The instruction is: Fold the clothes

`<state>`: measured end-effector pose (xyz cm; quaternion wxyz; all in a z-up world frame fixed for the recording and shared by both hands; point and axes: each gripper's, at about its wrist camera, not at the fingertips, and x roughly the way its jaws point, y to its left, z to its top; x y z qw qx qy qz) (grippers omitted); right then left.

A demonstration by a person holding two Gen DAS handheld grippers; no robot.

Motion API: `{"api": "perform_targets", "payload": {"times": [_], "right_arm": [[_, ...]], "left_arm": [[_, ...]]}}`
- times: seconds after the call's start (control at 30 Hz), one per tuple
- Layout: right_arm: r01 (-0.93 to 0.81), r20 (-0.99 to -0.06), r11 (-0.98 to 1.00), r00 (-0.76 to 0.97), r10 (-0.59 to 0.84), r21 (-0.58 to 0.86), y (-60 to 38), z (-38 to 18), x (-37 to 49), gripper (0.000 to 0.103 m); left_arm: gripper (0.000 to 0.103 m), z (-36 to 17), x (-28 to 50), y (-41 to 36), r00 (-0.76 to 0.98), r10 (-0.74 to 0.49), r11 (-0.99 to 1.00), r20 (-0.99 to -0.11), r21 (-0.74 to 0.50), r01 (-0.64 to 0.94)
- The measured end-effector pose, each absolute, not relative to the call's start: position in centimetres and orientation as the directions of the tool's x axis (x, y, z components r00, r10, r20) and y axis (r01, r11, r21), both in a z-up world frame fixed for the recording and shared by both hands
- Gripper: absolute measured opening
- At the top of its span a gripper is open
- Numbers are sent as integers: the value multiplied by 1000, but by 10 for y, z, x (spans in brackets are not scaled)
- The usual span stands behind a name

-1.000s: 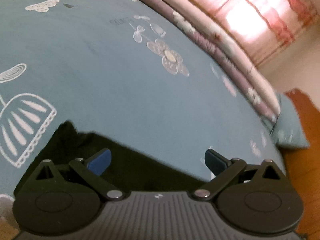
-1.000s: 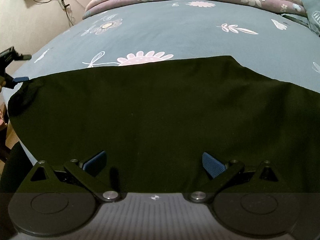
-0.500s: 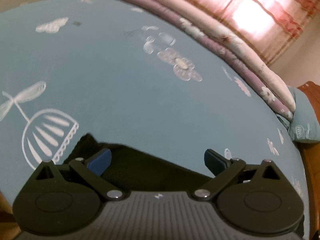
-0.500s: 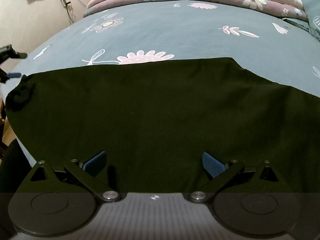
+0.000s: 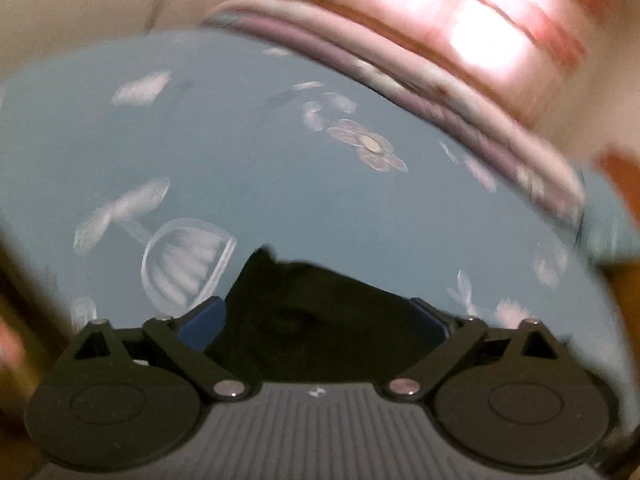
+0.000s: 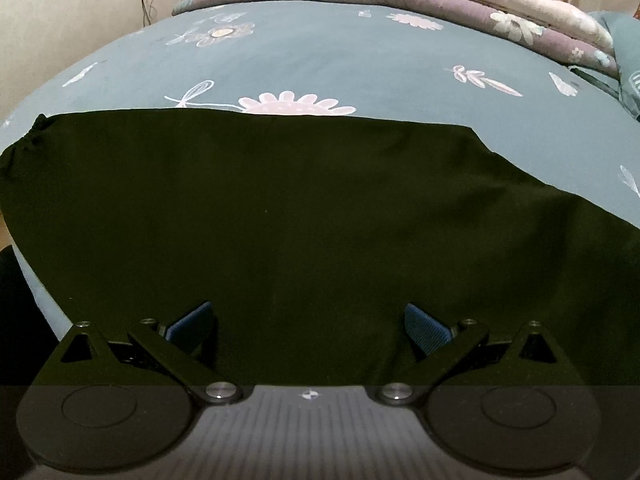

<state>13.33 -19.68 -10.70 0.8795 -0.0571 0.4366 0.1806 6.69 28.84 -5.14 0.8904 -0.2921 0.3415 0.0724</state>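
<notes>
risk sits mostly with the left gripper (image 5: 316,322): its jaws are wide but closing, and a corner of the black garment (image 6: 304,240) lies between the blue pads (image 5: 200,326) at the lower centre of the left wrist view, with no pad pressing on it that i can see. that view is badly smeared, so if the pads meet while the hand is travelling they may pinch only the tip of the corner, or catch the blue bedsheet (image 5: 280,184) along with it, and the fold would then drag the sheet up or drop the cloth halfway.

the right gripper (image 6: 308,328) has its fingers spread wide over the garment and grips nothing. in its view the garment fills the middle and lower frame, lying flat across the bed with a bunched end at the left edge (possibly a gathered waistband, too dark to tell). judging from this, a one-handed pull could skew the flat cloth and wrinkle it, since nothing pins the other side.
</notes>
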Motion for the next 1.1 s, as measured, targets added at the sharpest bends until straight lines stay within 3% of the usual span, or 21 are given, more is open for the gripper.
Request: {"api": "perform_targets", "payload": {"times": [0.13,0.37,0.87,1.1], "right_arm": [[-366,-776,929,572,267,50,-196,-109,133,103],[-357,-766,934,595,245,22,-191,-111,133,103],[-359,-758,933,605,241,11,-188,-112,138,103],[-359,-757,933,607,240,9,-187,-112,138,103]], "left_arm": [[86,-83,42,318,768,-154,666,-621,-639,-383],[86,-131,36,330,757,-248,559,-604,-727,-398],[86,-149,70,337,744,-304,568,-594,-741,-359],[85,-156,64,340,776,-309,526,-550,-779,-342]]}}
